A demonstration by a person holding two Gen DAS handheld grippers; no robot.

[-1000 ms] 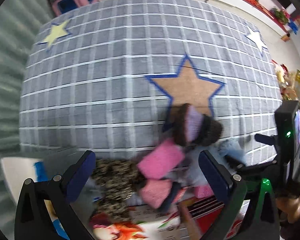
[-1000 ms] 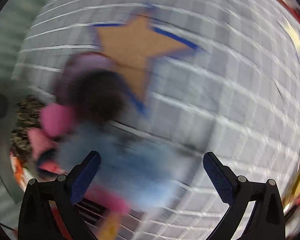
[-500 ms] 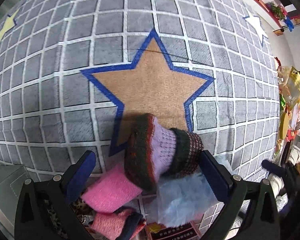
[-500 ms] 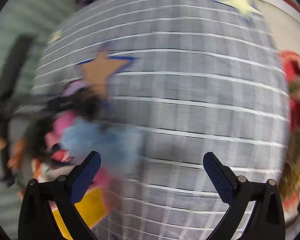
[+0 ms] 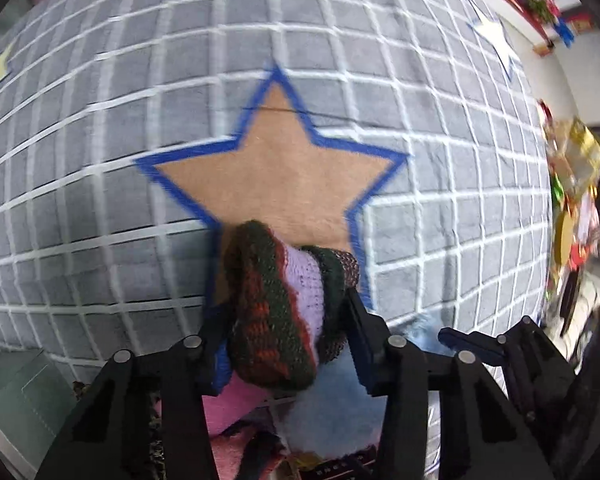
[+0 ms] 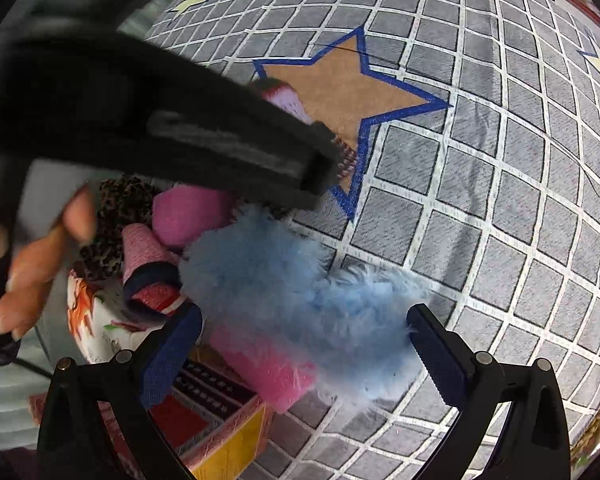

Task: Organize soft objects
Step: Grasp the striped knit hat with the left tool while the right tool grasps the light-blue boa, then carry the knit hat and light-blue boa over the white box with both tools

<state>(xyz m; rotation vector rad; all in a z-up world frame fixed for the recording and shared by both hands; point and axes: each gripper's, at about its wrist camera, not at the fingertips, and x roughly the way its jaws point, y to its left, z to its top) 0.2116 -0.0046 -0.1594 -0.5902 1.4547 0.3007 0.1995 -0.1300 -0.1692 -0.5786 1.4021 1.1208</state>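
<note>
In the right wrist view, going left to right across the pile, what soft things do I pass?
Leopard-print fabric → pink knit roll with the dark cuff → fluffy blue piece, which reaches furthest right, between the right gripper's open fingers.

1 striped knit roll (image 5: 284,308), 1 blue fluffy item (image 6: 300,300), 3 pink rolls (image 6: 192,216), 1 leopard-print piece (image 6: 116,216).

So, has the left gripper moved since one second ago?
Yes. The left gripper came down toward the brown star, and its jaws are closing around the striped knit roll.
</note>
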